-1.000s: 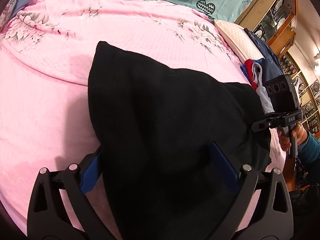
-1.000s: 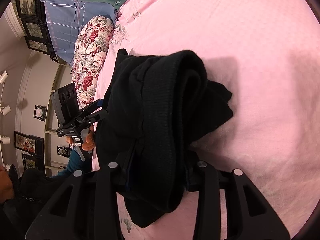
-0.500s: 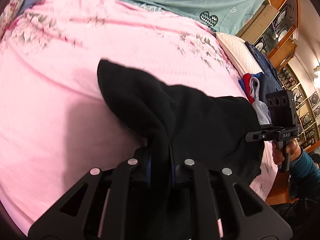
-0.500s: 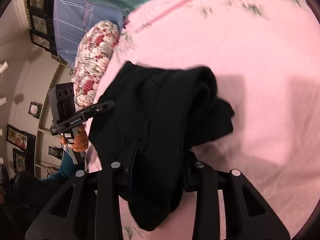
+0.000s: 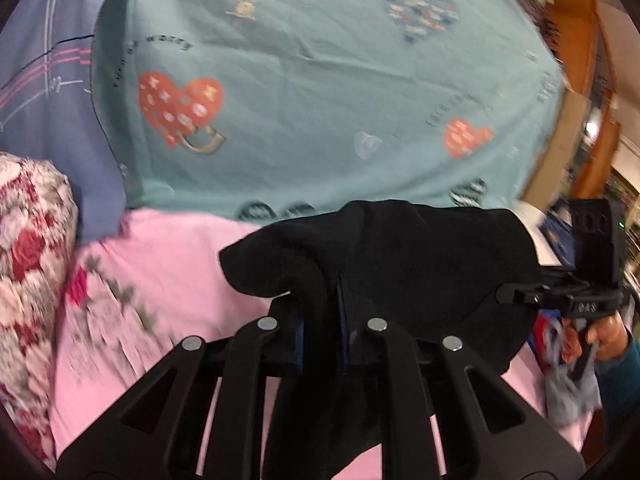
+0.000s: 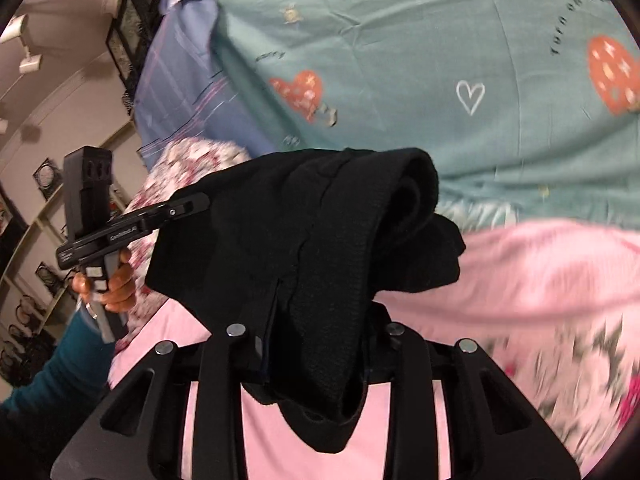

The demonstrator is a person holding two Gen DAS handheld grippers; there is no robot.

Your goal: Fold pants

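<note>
I hold the black pants [image 5: 420, 264] with both of my tools, and the cloth hangs in the air between them, lifted clear above the pink bedspread [image 5: 160, 280]. My left gripper [image 5: 320, 316] is clenched on a thick fold of the pants: its 2 jaws press in from either side of a bunched ridge of fabric, and the rest of the cloth runs away to the right toward my other tool. My right gripper [image 6: 316, 344] is likewise clamped on the pants, biting a ribbed band of the cloth, with a short tail of fabric drooping below the jaws and a rolled hump of it rising above them. In the right wrist view the pants [image 6: 304, 240] stretch leftward to where my left hand [image 6: 112, 284], in a teal sleeve [image 6: 60, 368], grips the handle of its tool. In the left wrist view my right hand [image 5: 600, 336] shows at the far right edge, wrapped around its own handle. Behind the pants a teal sheet printed with red hearts [image 5: 320, 80] fills most of the upper view, touching the far edge of the pink bedspread. A floral pillow in red and white [image 5: 28, 260] lies at the left side, with a blue-violet cloth [image 5: 52, 100] behind it. The pink bedspread is blurred in both views, so its flower print is hard to read.
</note>
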